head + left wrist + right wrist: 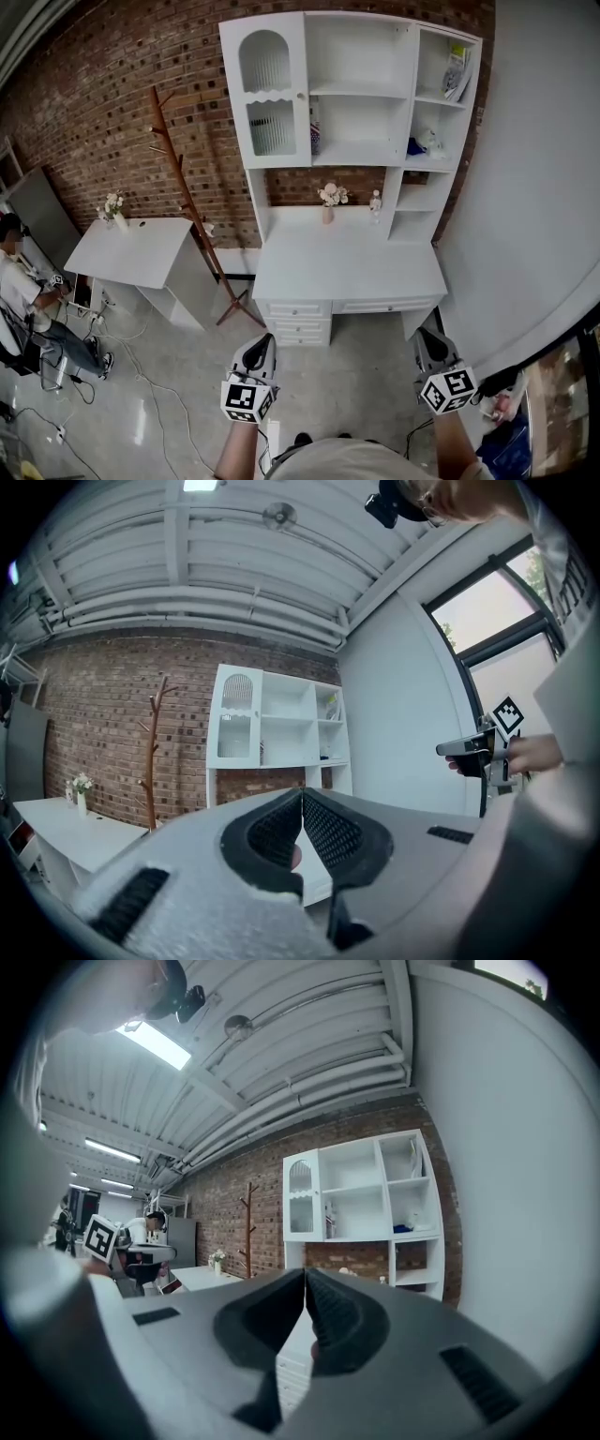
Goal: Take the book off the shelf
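Note:
A book (457,70) leans in the top right compartment of the white hutch shelf (356,89), which stands on a white desk (347,262) against the brick wall. It shows small in the left gripper view as the book (332,705) and in the right gripper view as the book (412,1159). My left gripper (265,339) and right gripper (424,335) hover over the floor in front of the desk, well short of the shelf. Both point level at it. The left gripper (302,803) and right gripper (306,1283) are shut with nothing between the jaws.
A wooden coat rack (183,187) stands left of the desk, beside a small white table (131,248). A person (23,291) sits at far left, with cables (141,394) on the floor. A flower vase (329,197) sits on the desk. A white wall (534,187) runs along the right.

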The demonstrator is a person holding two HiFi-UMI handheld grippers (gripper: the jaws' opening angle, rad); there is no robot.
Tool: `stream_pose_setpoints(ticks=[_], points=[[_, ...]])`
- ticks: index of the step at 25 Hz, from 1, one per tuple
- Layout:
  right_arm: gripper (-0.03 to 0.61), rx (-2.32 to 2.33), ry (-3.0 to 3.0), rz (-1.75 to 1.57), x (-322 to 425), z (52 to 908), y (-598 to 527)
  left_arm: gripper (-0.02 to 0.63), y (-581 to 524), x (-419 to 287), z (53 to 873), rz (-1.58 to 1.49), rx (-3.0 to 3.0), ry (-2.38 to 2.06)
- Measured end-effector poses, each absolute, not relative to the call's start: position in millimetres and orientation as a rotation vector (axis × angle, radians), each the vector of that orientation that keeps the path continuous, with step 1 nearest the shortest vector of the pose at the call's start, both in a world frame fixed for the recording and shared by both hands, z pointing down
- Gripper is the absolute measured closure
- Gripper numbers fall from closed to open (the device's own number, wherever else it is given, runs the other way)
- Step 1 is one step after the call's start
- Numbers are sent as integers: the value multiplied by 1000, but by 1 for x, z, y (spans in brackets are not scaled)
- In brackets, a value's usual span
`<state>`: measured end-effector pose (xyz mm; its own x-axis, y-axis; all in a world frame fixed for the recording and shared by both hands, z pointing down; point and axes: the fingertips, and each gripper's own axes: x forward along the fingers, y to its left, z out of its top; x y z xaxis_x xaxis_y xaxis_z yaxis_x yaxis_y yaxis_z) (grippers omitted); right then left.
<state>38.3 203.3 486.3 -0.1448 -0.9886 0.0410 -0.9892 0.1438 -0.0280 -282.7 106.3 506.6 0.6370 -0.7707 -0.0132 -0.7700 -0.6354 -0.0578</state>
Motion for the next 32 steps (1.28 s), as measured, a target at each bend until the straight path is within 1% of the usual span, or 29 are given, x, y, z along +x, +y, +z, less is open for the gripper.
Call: stream_pose_setpoints(ticks=[14, 32], points=[[548, 1998, -2420, 29, 88, 487, 187, 588, 103, -240, 507, -29, -2745, 1364], [548, 1975, -2403, 91, 118, 511, 162, 588, 86, -207, 528, -72, -2794, 1373]])
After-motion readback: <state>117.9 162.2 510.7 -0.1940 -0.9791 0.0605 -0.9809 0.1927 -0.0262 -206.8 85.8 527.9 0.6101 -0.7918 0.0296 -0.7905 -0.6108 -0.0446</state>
